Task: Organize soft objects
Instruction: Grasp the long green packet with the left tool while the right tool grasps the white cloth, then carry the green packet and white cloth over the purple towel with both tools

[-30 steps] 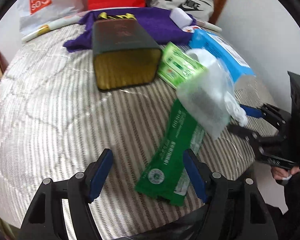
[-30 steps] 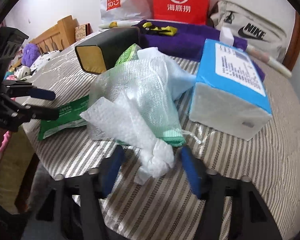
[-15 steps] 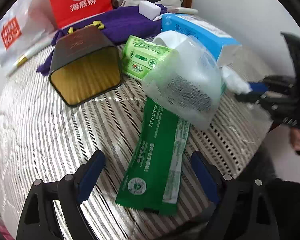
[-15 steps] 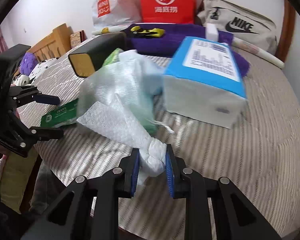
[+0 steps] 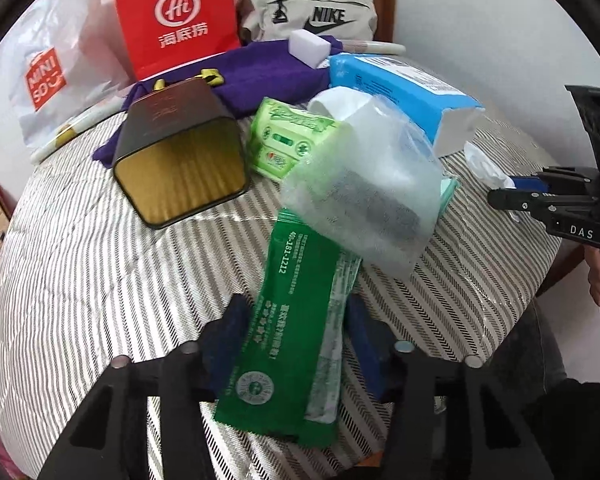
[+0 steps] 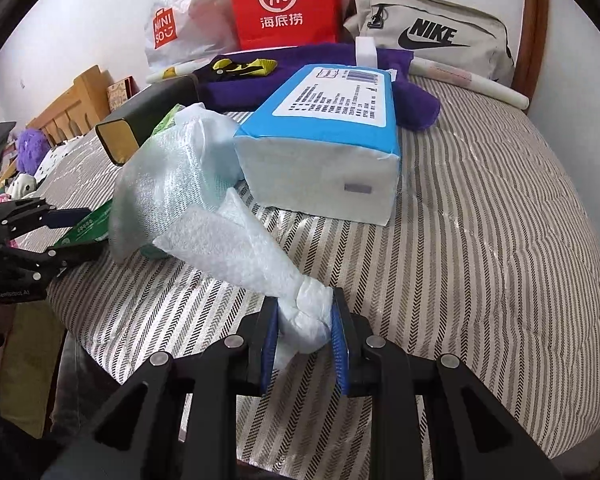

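A white bubble-wrap bag point(image 5: 376, 192) lies on the striped table, also in the right wrist view point(image 6: 188, 196). My right gripper point(image 6: 304, 326) is shut on its twisted white end point(image 6: 308, 316). A dark green flat packet point(image 5: 292, 336) lies partly under the bag. My left gripper point(image 5: 296, 336) has its blue pads on both sides of that packet, closed against its edges. A light green tissue pack point(image 5: 288, 140) and a blue tissue pack point(image 6: 324, 140) lie behind the bag.
A dark tin with a gold end point(image 5: 180, 152) lies left of the packs. A purple cloth point(image 5: 260, 72), white sponge block point(image 5: 310, 46), red paper bag point(image 5: 176, 16), Miniso bag point(image 5: 48, 72) and Nike pouch point(image 6: 432, 36) are at the back. Table edge point(image 5: 500, 336) is near.
My left gripper moved forward and closed around the green packet. My right gripper stayed shut on the bag's twisted end and pulled it out toward the table's edge.
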Motion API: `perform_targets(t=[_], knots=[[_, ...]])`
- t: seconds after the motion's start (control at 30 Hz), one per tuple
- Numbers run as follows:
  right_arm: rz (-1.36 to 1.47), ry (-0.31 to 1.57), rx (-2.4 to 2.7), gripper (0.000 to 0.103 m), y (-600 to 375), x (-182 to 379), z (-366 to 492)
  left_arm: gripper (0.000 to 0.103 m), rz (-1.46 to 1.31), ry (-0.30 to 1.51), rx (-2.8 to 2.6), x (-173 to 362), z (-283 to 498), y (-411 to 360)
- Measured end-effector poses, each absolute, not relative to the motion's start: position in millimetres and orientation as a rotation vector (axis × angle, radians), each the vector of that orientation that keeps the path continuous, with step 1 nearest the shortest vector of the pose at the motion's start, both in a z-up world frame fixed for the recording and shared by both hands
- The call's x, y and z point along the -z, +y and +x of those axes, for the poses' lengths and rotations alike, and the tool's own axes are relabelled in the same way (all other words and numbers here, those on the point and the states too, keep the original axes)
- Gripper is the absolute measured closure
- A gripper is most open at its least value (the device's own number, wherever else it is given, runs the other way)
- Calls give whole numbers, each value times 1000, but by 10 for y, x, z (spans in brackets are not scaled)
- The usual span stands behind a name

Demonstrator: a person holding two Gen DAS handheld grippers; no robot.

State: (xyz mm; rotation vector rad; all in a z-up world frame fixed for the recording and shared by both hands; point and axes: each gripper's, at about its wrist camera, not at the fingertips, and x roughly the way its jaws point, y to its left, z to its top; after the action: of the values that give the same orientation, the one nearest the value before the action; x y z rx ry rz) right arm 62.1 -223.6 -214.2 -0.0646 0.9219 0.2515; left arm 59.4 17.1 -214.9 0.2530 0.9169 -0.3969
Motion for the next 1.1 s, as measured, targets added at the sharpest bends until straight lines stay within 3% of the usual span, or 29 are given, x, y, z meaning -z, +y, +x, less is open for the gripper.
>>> perform_targets(t=[0.2, 0.67, 1.1], knots=[[-53, 919, -247, 79, -2249, 2152, 625, 64, 206, 938, 350, 2139, 661, 308], [-20, 955, -270, 79, -2264, 2096, 658, 64, 24, 982, 234, 2039, 726, 712], [17, 899, -352, 79, -2192, 1574, 728, 64, -98, 940, 302, 1670, 762, 798]])
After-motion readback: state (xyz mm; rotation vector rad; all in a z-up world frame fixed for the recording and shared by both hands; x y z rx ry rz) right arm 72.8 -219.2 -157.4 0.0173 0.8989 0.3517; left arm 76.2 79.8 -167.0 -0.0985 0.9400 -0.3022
